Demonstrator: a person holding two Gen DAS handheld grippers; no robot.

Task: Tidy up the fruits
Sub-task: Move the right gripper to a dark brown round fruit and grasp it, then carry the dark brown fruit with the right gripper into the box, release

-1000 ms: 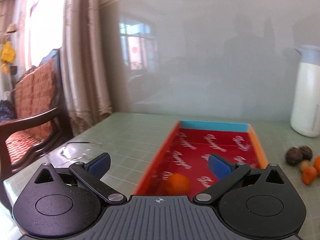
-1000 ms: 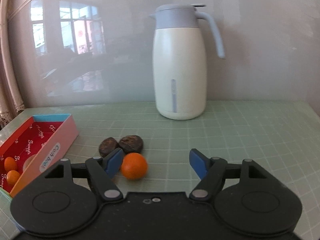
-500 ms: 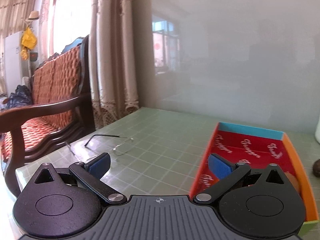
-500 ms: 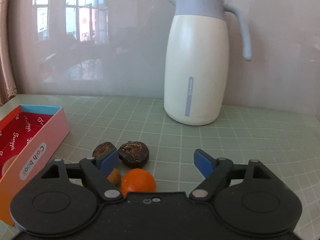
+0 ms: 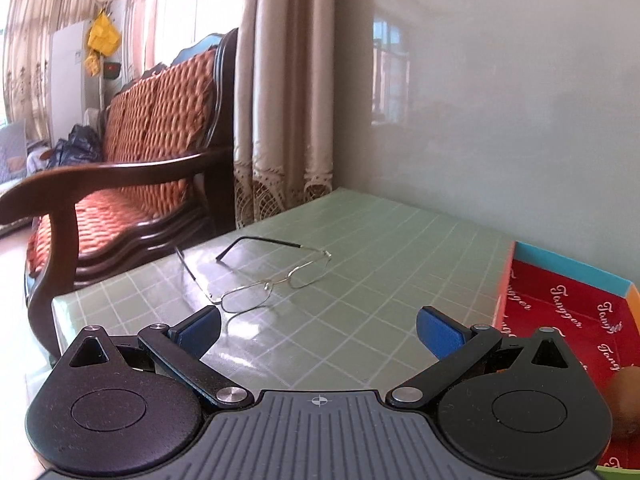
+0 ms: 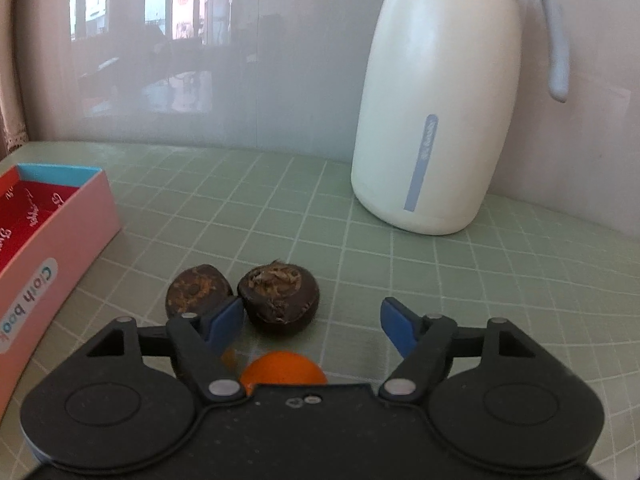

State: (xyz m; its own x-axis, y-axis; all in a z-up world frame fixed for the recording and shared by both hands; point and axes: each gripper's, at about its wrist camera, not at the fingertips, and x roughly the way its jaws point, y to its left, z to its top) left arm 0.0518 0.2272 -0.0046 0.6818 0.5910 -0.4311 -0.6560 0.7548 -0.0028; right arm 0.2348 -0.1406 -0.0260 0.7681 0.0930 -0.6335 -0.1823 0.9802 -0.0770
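My right gripper (image 6: pixel 312 320) is open and low over the green mat. Two dark brown fruits lie just ahead: one (image 6: pixel 279 298) between the fingers, the other (image 6: pixel 197 293) partly behind the left finger. An orange fruit (image 6: pixel 282 367) sits close under the gripper body, with a smaller orange piece (image 6: pixel 229 358) beside it. The box with the red lining (image 6: pixel 60 216) is at the left. My left gripper (image 5: pixel 318 332) is open and empty, with the box (image 5: pixel 560 304) at its right and a brown fruit (image 5: pixel 624 400) inside it.
A white thermos jug (image 6: pixel 440 112) stands at the back right against the wall. A pair of wire glasses (image 5: pixel 264 276) lies on the mat ahead of the left gripper. The table's left edge and a wooden sofa (image 5: pixel 120 184) are beyond.
The left gripper has swung left, away from the box and toward the glasses. The right gripper has moved forward and lower, so the orange fruit slid under it and the dark fruits came close.
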